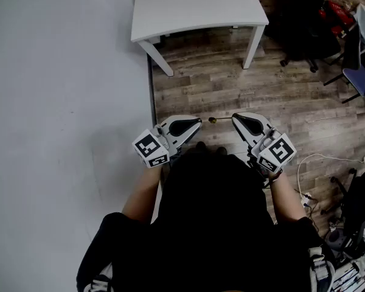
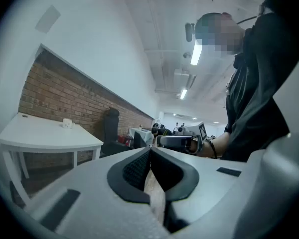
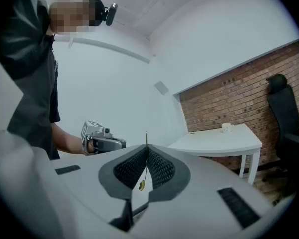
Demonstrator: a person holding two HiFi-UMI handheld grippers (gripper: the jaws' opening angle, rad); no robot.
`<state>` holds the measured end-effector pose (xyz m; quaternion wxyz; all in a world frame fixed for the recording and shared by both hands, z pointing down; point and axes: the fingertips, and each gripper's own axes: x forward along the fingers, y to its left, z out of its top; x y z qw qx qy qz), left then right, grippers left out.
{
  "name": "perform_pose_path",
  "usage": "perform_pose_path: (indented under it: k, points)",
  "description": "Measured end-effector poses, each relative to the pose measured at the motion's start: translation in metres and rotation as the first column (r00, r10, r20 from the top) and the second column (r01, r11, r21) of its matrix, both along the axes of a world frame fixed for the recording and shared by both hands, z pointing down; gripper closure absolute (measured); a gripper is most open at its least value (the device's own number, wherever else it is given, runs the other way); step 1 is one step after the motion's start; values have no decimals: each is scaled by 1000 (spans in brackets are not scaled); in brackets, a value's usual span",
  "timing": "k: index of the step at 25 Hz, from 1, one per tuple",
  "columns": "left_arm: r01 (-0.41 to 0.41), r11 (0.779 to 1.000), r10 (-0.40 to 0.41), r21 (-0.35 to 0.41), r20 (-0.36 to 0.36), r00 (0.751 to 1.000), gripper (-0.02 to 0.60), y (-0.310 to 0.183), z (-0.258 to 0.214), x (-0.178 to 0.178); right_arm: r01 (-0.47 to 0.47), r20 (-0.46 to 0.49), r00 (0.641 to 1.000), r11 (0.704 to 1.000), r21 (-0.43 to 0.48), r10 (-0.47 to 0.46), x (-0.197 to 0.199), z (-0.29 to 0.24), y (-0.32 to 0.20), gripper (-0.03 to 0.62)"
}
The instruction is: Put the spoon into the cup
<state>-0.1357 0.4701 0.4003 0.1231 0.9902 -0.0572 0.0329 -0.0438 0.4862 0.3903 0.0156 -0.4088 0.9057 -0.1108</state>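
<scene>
Between the closed jaws of the right gripper (image 3: 146, 147) sits the spoon (image 3: 141, 184), clamped along its thin shaft. Its golden bowl lies inboard of the pads, and its slim end projects past the jaw tips. From the head view, the projecting end points toward the left gripper (image 1: 199, 121), which faces it at close range without touching. Left gripper jaws are pressed together with nothing between them. Both units are held level in front of the person's torso. The cup (image 3: 226, 128) stands on the white table (image 1: 194, 8), well apart from both grippers.
</scene>
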Motion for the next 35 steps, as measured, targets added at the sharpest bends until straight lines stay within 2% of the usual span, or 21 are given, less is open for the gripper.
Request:
perform_pose_path:
  k: [11,23,35]
  points:
    - [1,999,-1,-36,-1,1000,564,11,14,-6,-31,-13,999,1000,-4,31,15,11,6,585]
    - [2,999,-4,-48,-29,1000,565,4,12,-2,-32,17,999,999,3,32,23,7,7,585]
    - [-3,997,2,-74,-19,1000,565,-5,14,6,-67,62,996,998,-5,67,46,12,1,585]
